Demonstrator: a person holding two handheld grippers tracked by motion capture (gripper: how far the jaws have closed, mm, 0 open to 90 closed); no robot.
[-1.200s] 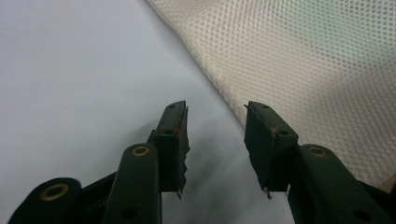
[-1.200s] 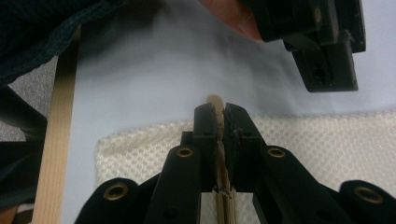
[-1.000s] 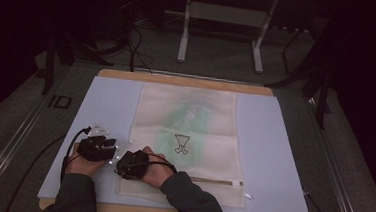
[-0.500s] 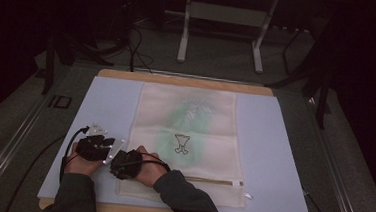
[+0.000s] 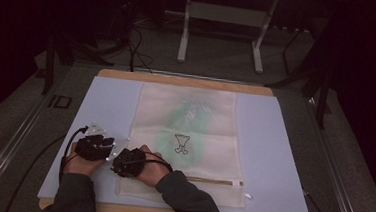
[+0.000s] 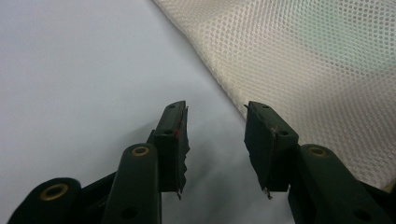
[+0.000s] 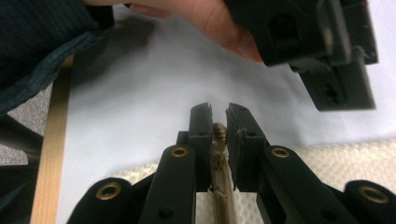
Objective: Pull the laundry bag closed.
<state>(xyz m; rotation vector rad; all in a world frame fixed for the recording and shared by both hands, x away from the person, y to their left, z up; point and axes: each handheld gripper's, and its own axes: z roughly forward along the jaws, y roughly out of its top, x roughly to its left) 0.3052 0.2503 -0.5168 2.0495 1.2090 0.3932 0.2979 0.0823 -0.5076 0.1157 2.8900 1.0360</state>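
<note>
A cream mesh bag [image 5: 186, 141] lies flat along the middle of the surface [image 5: 282, 157], reaching from near the far edge almost to the near edge; a green shape shows through it and a small dark emblem sits at its centre. A zipper [image 5: 211, 180] runs across the bag close to the near edge.

The right gripper [image 7: 218, 116] sits at the bag's near-left corner, its fingers [image 7: 201, 140] nearly closed on the brown zipper end [image 7: 219, 133], which stands up in the narrow gap between them. Just beyond, in the right gripper view, the person's left hand [image 7: 210, 21] and the dark body of the other gripper hang close over the pale surface, and a sleeve [image 7: 42, 32] covers the wooden near edge.

The left gripper [image 6: 215, 123] is just left of the bag over bare surface, its fingers [image 6: 175, 140] apart and holding nothing; the bag's mesh edge runs just beside the right-hand finger.

Beyond the far edge stand a metal frame [image 5: 222, 23] and loose cables [image 5: 135, 47] on the floor.
</note>
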